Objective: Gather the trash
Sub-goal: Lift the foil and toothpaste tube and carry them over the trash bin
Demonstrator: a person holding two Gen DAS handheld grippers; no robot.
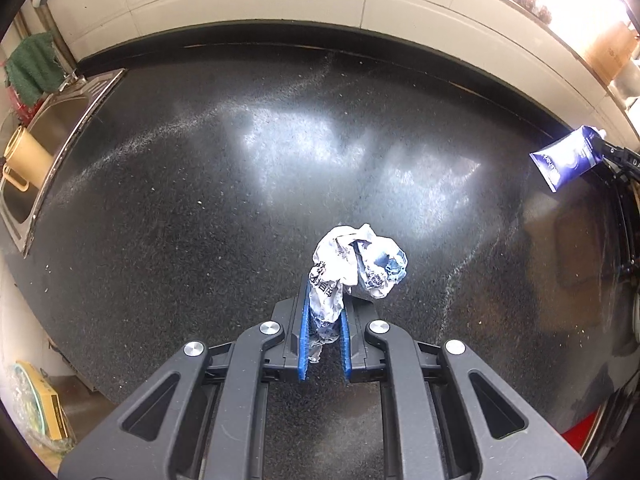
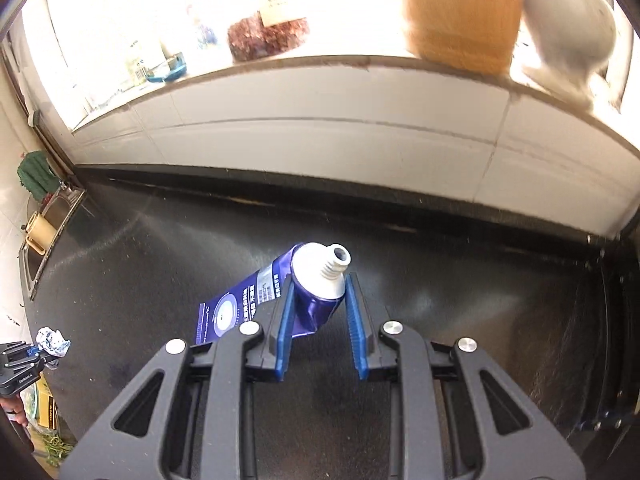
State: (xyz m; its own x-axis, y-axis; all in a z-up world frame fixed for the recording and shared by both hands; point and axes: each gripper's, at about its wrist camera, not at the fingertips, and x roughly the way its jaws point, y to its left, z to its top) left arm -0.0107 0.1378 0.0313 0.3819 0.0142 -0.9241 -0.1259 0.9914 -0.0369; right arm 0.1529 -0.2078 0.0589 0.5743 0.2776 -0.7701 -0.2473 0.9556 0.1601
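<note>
Steel sink (image 1: pixel 60 120) far left; dark countertop (image 1: pixel 200 160) beneath crumpled wrapper (image 1: pixel 356 264), tube (image 2: pixel 312 292).

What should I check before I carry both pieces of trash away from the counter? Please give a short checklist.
1. Left gripper shut on crumpled wrapper: ok.
2. Wrapper hold: mostly sticks out past the fingertips, only a tail is pinched: cannot tell.
3. Right gripper shut on toothpaste tube: ok.
4. Tube cap: missing, nozzle open: not ok.
5. Trash bin location: not in view: cannot tell.
6. Black counter free of other large trash: ok.
</note>
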